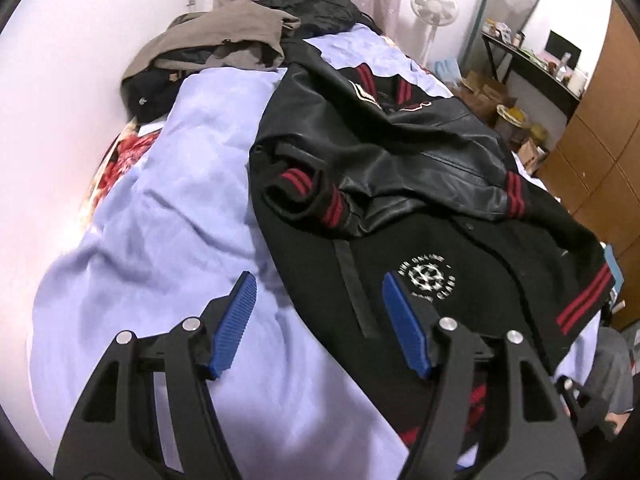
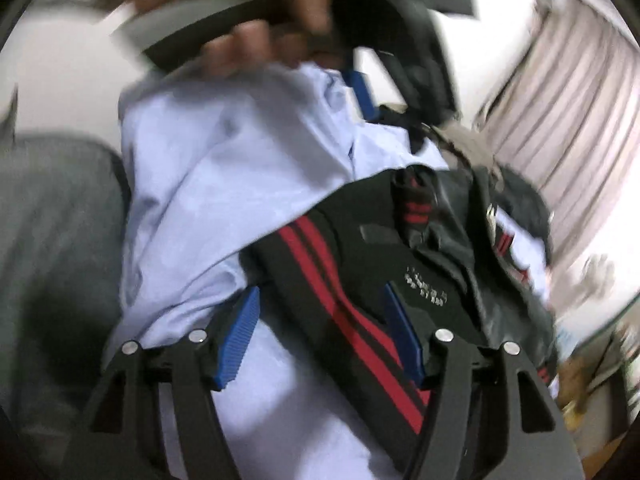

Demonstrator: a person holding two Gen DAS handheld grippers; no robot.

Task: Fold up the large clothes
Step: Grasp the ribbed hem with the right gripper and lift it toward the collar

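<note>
Both hand-held grippers, left (image 1: 318, 322) and right (image 2: 320, 332), wide apart, empty, over jacket (image 1: 400, 184).

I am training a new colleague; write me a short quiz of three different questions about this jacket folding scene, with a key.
1. True or false: the left gripper is shut on the black varsity jacket.
2. What colour are the stripes on the jacket's hem band?
A. white
B. red
C. yellow
3. Fill in: the jacket lies on a light ___ bedsheet.

Key
1. False; both it and the right gripper stand open, holding nothing.
2. B
3. blue
</note>
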